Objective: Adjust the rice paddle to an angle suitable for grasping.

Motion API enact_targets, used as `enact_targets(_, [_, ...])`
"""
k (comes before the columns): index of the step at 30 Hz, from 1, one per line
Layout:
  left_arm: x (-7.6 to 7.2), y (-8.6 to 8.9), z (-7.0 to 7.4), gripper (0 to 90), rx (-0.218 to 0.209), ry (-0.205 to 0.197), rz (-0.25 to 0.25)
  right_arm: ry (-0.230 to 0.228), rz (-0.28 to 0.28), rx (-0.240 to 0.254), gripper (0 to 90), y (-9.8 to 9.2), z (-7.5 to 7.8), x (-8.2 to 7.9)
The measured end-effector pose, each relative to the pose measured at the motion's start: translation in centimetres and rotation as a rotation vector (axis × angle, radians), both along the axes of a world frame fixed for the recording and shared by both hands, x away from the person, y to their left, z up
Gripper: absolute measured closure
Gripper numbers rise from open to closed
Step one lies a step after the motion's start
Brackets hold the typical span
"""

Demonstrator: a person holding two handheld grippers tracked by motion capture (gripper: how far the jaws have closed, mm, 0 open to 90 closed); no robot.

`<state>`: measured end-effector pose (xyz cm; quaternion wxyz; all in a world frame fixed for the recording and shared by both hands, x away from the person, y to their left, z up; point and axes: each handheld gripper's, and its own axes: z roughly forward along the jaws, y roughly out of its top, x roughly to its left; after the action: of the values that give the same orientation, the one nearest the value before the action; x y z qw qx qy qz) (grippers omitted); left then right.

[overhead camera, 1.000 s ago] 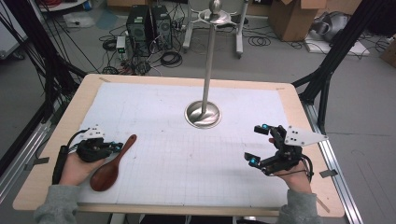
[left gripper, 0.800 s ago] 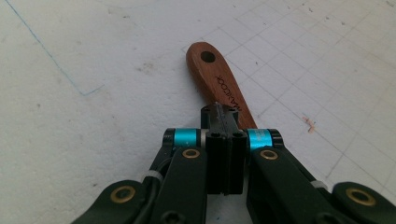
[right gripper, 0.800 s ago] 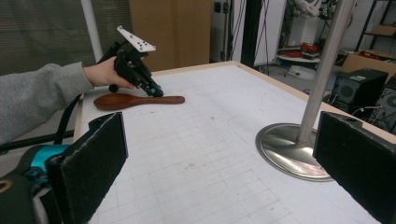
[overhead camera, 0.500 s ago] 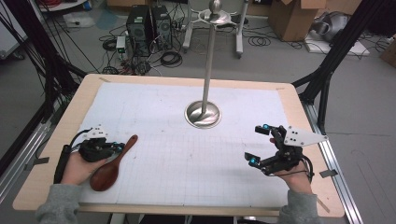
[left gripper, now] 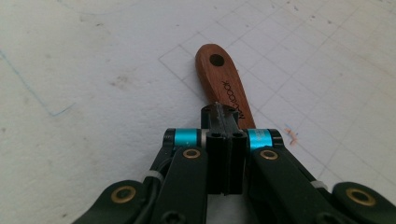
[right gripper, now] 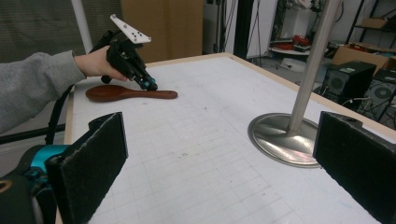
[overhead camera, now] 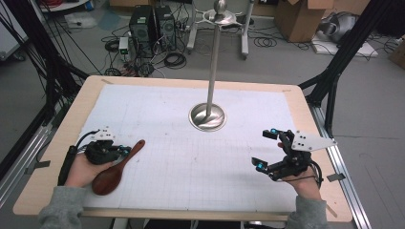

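Little has moved since the earlier pictures: my left tool (overhead camera: 122, 150) sits a bit lower and closer over the handle of the wooden spoon (overhead camera: 114, 167), and my right tool (overhead camera: 270, 149) keeps almost the same place. The spoon lies flat on the white gridded mat of the tabletop (overhead camera: 57, 143), at its near left part, with the long axis going diagonally, the bowl toward me and the handle end pointing away and to the right. The left tool is directly at the handle, so this hand is much nearer; the right tool is well apart, on the other side of the mat. In the left gripper view the jaws of the left tool stand pressed together over the handle (left gripper: 225, 84), but I cannot tell if they really pinch the wood or only rest shut above it. In the right gripper view the two black pads of the right tool (right gripper: 219, 172) stand wide apart with nothing between them, and I see also the steel stand (right gripper: 292, 135), with its round base just ahead.
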<state>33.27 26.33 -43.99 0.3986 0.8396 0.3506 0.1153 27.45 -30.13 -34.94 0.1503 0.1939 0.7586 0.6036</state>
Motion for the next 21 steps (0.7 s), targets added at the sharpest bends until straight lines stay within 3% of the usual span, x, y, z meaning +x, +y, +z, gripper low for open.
enact_targets(1, [0.1,-0.3,0.1,89.6,0.021,0.005,-0.002,0.003,0.0,-0.001,1.9,0.0,0.0,0.0])
enact_targets(11, [0.0,-1.4,0.5,89.6,0.022,0.006,-0.049,0.001,-0.002,-0.011,1.9,-0.2,-0.1,-0.1])
enact_targets(21, [-0.2,-2.5,0.4,89.6,0.06,0.014,-0.099,0.006,-0.001,-0.023,1.9,0.0,-0.2,-0.1])
